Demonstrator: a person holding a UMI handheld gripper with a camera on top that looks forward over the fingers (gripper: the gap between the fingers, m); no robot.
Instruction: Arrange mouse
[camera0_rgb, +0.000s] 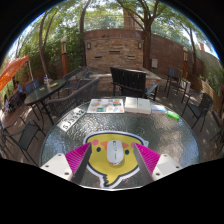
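A white and grey mouse (115, 152) rests on a yellow cartoon-shaped mouse mat (110, 172) at the near edge of a round glass table (170, 140). My gripper (113, 149) is open. Its magenta pads (76, 157) stand to the left and right of the mouse with a gap at each side. The mouse stands between the fingers, near their tips, resting on the mat.
An open book or papers (118, 105) lie at the far side of the table, a flat white strip (72, 119) at the left and a green object (172, 115) at the right. Patio chairs (198, 108) ring the table. A dark bench (128, 80) and a brick wall stand beyond.
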